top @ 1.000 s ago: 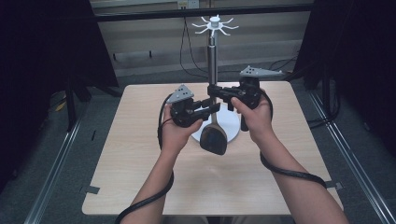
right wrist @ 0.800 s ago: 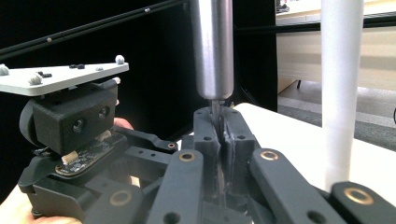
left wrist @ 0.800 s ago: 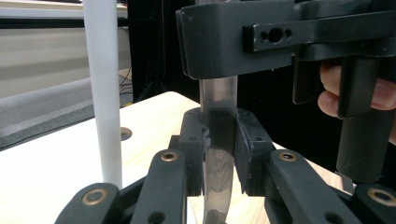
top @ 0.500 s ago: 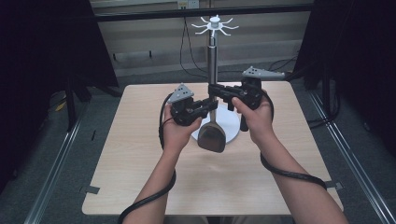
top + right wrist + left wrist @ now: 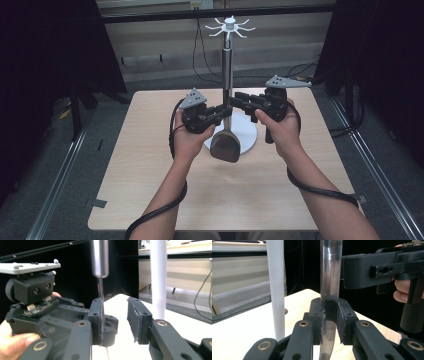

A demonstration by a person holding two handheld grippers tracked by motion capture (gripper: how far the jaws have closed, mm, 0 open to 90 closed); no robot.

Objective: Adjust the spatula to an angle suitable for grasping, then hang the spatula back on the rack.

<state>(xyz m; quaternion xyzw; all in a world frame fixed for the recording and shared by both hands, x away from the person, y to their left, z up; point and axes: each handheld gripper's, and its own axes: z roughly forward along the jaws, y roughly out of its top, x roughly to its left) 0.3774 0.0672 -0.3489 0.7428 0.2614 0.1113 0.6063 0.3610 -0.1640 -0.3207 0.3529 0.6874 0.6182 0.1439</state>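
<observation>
A spatula with a shiny metal handle (image 5: 227,75) and a dark head (image 5: 225,145) stands upright in front of the white stand's pole. My left gripper (image 5: 225,110) is shut on its flat metal shank (image 5: 329,310), low on the handle. My right gripper (image 5: 239,99) comes in from the right at about the same height, open. In the right gripper view the thin shank (image 5: 101,293) runs down against the left pad, and the round handle (image 5: 100,257) rises above it. The other pad (image 5: 138,320) stands well apart.
The white stand has a round base (image 5: 247,132) on the wooden table (image 5: 150,165), a pole (image 5: 275,290) and a crown of hooks (image 5: 230,25) at the top. Dark curtains flank the table. Cables trail from both grippers.
The right gripper has drifted slightly to the right. The spatula head has shifted a little left and away with the left gripper still shut on the shank.
</observation>
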